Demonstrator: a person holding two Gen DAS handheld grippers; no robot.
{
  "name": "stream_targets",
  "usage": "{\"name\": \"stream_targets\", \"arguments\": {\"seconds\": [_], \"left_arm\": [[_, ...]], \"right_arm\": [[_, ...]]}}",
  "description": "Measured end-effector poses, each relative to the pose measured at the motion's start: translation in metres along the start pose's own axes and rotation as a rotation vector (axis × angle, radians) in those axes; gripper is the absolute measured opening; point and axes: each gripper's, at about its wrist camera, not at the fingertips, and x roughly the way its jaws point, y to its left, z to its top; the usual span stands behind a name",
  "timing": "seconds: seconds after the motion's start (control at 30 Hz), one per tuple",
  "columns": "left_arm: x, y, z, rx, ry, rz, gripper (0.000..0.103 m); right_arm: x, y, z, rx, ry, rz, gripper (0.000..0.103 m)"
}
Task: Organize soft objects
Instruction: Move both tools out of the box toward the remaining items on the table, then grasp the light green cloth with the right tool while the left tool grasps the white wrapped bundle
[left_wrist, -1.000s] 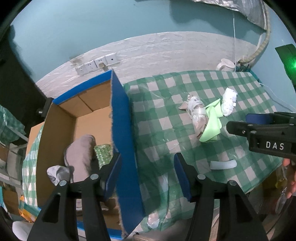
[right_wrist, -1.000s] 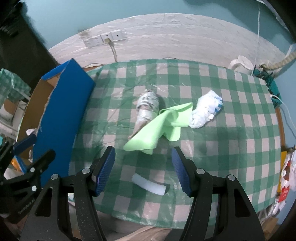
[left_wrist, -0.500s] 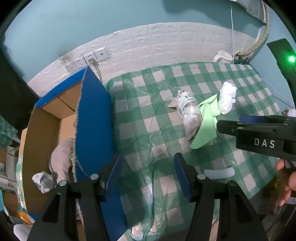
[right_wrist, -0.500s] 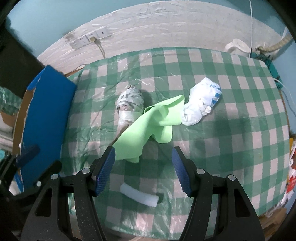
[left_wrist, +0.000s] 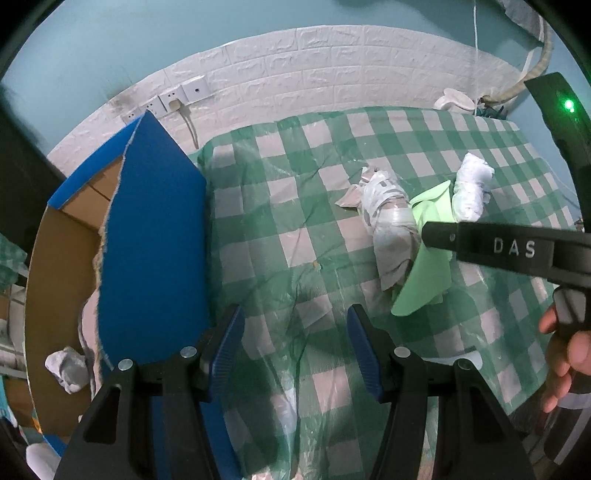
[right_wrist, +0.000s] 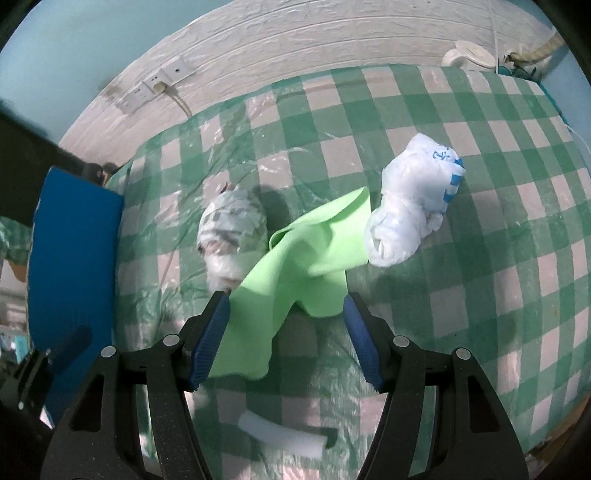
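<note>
Covering our table, a green-checked cloth (right_wrist: 480, 229) meets white brick wall (left_wrist: 332, 66). Our cardboard box (left_wrist: 48, 258) holds a grey bundle (left_wrist: 66, 363). Both tongs gape: left gripper (left_wrist: 295, 345) empty, right gripper (right_wrist: 286, 328) straddling the green cloth (right_wrist: 295, 266).

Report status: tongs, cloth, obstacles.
Both tongs open, left, right straddling green cloth, not gripping. Cloth drapes wrapped bundle. Box left.

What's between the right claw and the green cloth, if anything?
Nothing visible. The right claw is open above the green cloth, which lies between its fingers in the right wrist view. The taped bundle and white bag flank the cloth, touching its edges.
</note>
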Motion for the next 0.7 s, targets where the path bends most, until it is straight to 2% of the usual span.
{"name": "stream_targets", "arguments": {"seconds": [0.33,0.6,0.63,0.7], "left_arm": [[0.013,-0.003,0.007,0.007,0.02,0.004,0.059],[0.022,0.0,0.008,-0.001,0.039,0.002,0.059],[0.023,0.001,0.009,-0.001,0.04,0.001,0.059],[0.024,0.0,0.009,-0.001,0.044,0.0,0.059]], "right_arm": [[0.016,0.005,0.018,-0.018,-0.022,-0.058,0.065],[0.025,0.001,0.018,-0.027,-0.015,-0.092,0.065],[0.028,0.001,0.017,-0.033,-0.001,-0.081,0.064],[0.035,0.0,0.014,-0.043,0.028,-0.064,0.051]]}}
